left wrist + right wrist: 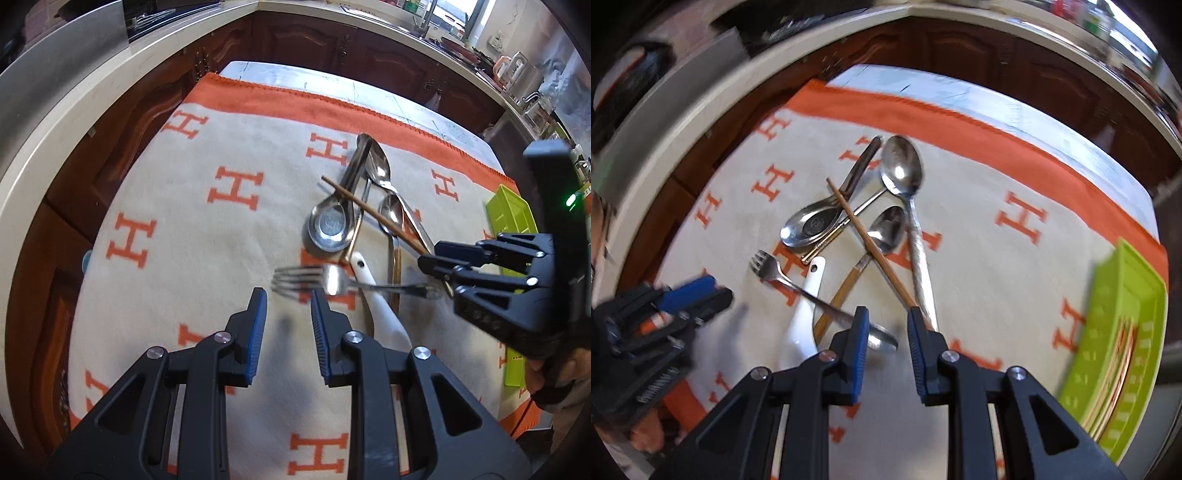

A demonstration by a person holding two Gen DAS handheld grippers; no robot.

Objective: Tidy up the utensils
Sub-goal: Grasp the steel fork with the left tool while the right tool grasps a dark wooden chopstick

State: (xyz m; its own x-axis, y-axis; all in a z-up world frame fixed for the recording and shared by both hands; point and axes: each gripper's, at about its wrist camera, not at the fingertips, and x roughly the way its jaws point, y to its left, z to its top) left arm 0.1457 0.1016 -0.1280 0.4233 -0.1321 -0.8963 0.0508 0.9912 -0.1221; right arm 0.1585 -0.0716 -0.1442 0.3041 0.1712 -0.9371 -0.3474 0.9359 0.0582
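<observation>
A loose heap of utensils lies flat: a steel fork [325, 282], a white ceramic spoon [373, 291], a deep metal soup spoon [330, 227], two steel spoons and a brown chopstick [373, 214] crossing them; a lime-green tray [1123, 343] sits well apart.

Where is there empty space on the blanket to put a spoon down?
Bare blanket lies between the long spoon and the green tray, and also left of the fork toward the blanket's orange edge. The middle is crowded: spoons, a chopstick and a white ladle overlap there.
</observation>
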